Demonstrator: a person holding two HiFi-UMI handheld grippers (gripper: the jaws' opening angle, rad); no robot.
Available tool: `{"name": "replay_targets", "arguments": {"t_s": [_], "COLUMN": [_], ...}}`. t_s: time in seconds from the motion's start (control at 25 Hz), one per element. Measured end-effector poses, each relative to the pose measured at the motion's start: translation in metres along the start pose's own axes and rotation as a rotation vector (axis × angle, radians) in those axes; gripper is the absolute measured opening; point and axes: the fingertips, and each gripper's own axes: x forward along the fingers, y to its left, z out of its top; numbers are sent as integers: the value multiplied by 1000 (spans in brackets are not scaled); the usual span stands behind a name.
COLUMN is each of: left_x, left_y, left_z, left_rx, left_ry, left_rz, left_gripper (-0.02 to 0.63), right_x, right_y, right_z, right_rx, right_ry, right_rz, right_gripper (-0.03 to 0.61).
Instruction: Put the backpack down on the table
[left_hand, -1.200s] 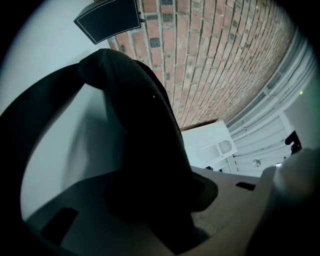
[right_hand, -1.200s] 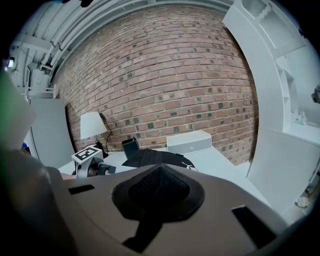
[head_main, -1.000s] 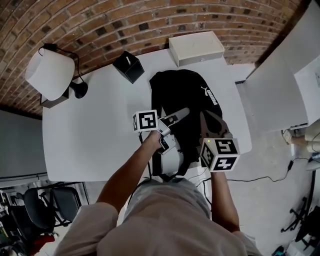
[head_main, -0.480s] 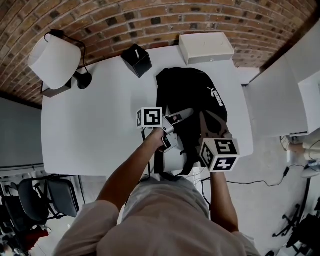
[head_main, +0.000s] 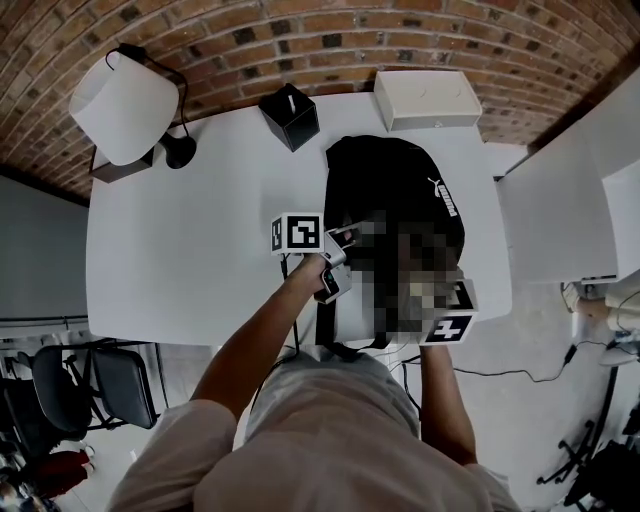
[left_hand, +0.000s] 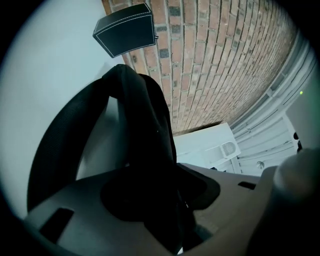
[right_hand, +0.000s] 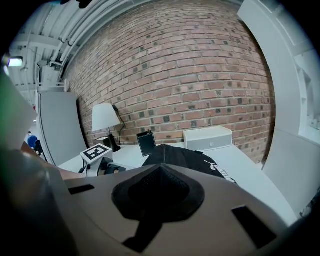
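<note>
The black backpack (head_main: 395, 185) is laid on the white counter (head_main: 190, 250). One of its black straps (left_hand: 145, 125) is clenched by the left gripper (left_hand: 160, 200). A mesh strap part (right_hand: 160, 186) is pinched tight by the right gripper (right_hand: 158, 200).

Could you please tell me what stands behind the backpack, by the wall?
A white box and a black box stand behind the backpack. The table under it is covered.
</note>
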Motion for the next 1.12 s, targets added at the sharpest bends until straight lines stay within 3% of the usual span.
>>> {"name": "replay_targets", "arguments": {"t_s": [0.76,1.12], "left_x": [-50,-85], "left_y": [6,4], "left_z": [-1,4], "left_rx": [27,51], "left_ry": [-33,-97], "left_rz": [76,125], "left_gripper": [163,163], "right_x": [6,5], "right_y": [37,66], "right_z": [4,6], "right_rx": [-39,-61], "right_ry": [-8,-22], "right_rz": [59,100], "right_gripper": [0,0]}}
